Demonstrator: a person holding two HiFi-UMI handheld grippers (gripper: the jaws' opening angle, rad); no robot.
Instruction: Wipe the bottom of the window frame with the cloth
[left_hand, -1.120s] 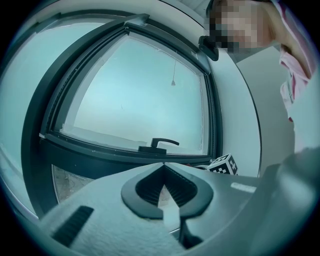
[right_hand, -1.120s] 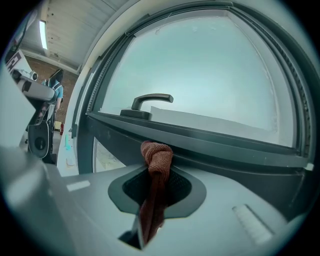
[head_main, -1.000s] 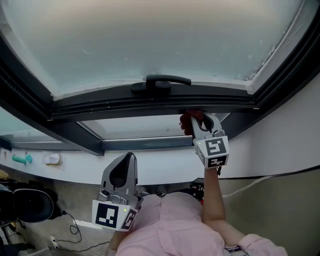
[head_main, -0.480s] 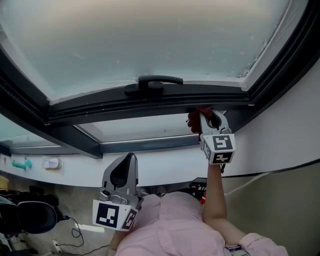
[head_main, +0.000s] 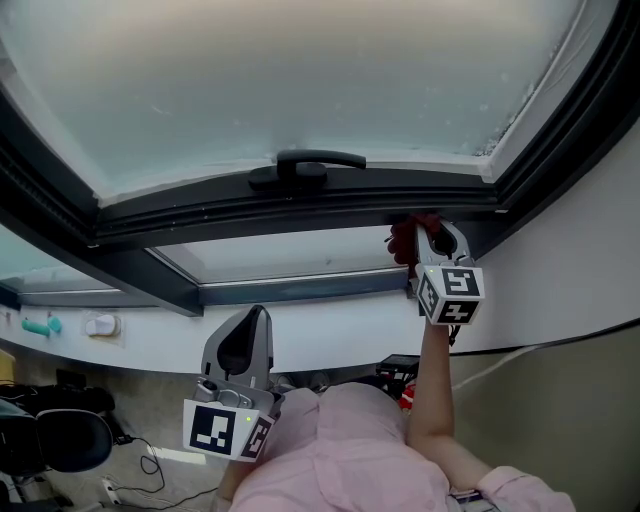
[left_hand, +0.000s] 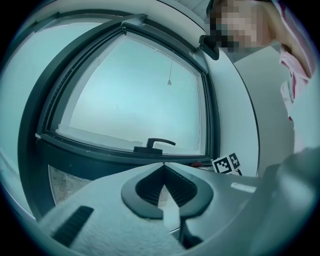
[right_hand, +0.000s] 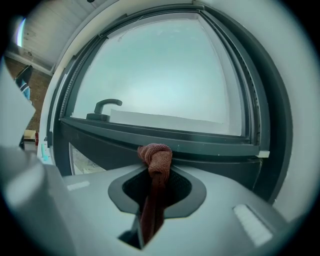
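Observation:
A red-brown cloth (right_hand: 156, 158) is bunched at the tip of my right gripper (right_hand: 157, 153), which is shut on it. In the head view this right gripper (head_main: 424, 232) presses the cloth (head_main: 404, 238) against the dark bottom rail of the window frame (head_main: 300, 206), near its right corner. The black window handle (head_main: 305, 167) sits on the rail, left of the cloth. My left gripper (head_main: 252, 322) hangs low near my body, away from the window, jaws together with nothing between them. In the left gripper view the left gripper (left_hand: 163, 165) points at the frame (left_hand: 100, 152).
Frosted glass (head_main: 300, 80) fills the sash above the rail. A white wall (head_main: 570, 260) rises right of the frame. A white sill ledge (head_main: 130, 335) runs below, with small objects (head_main: 45, 324) at its left end. Cables and a dark chair (head_main: 60, 435) lie on the floor.
My right gripper has slid the cloth to the right along the bottom rail, closer to the right corner. The left gripper has stayed put.

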